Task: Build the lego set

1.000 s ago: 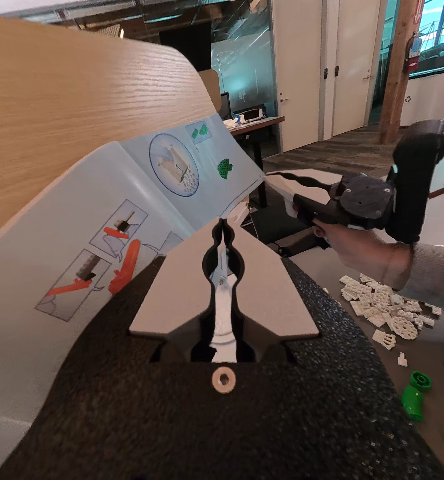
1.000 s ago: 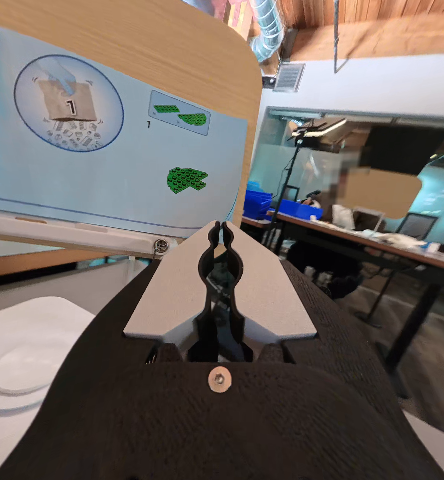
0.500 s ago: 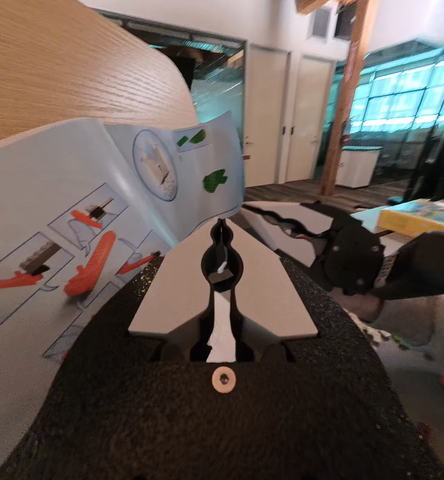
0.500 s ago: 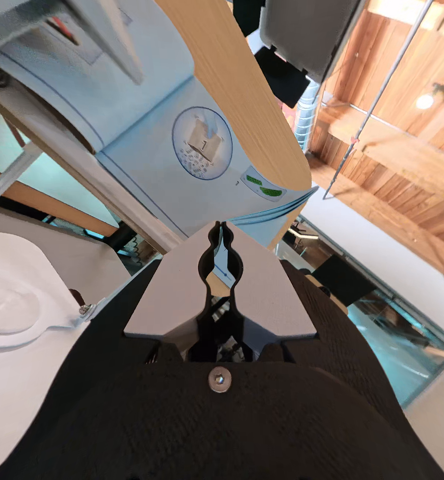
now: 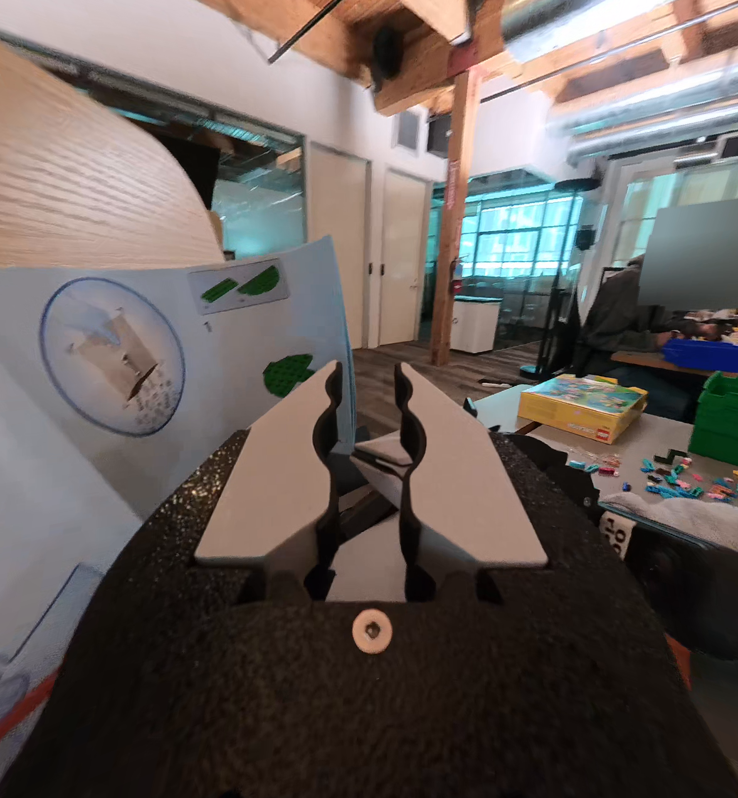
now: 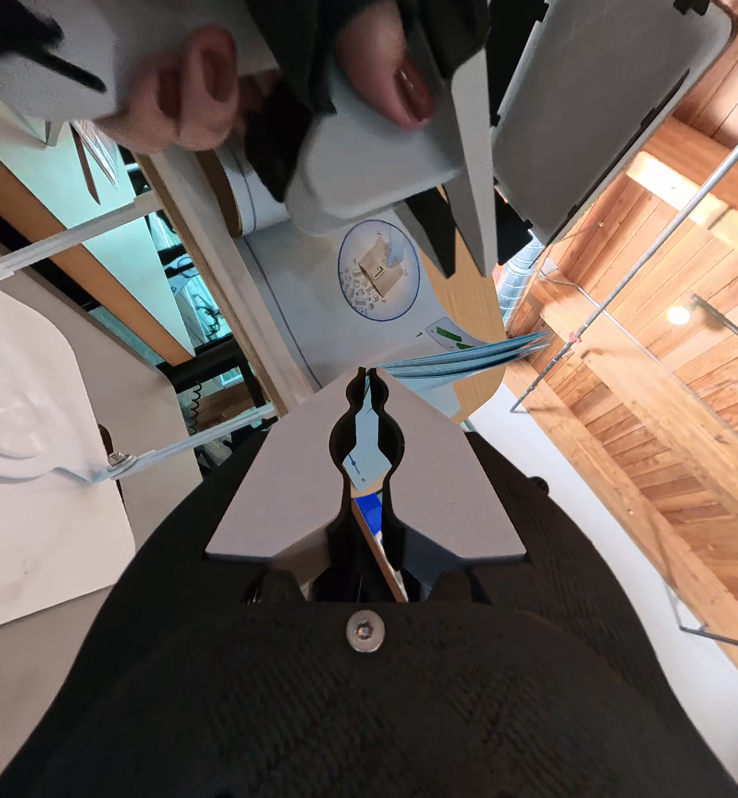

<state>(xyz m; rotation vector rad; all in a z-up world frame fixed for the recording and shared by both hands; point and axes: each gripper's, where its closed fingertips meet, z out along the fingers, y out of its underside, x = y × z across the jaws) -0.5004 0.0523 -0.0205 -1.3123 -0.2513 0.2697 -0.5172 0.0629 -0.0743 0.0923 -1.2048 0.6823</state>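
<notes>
A light-blue building instruction booklet [image 5: 142, 367] stands open against a wooden board [image 5: 56, 172]. My left gripper [image 5: 367, 375] is open. The right edge of a page stands in the gap beside its left finger [image 5: 289, 453], and neither pad presses on it. My right gripper [image 6: 367, 373] is shut on the lower corner of the booklet's pages [image 6: 466, 358], which fan out to the right of its tips. The right gripper also shows low behind the left fingers in the left wrist view [image 5: 358, 455]. The left gripper [image 6: 465, 272], with a hand [image 6: 194, 86] on it, shows at the top of the right wrist view.
A table at the right holds a yellow box [image 5: 583, 410], green bins [image 5: 734, 423] and several small coloured bricks [image 5: 695, 479]. A person [image 5: 617, 311] sits behind it by a blue bin [image 5: 712, 354]. A white stand [image 6: 34, 432] is left of the right gripper. About 6 cm separates my left fingertips from my right.
My left gripper was shut and has opened, swinging up and right along the booklet. My right gripper stayed shut, tilted upward, and now lifts the corner of the pages.
</notes>
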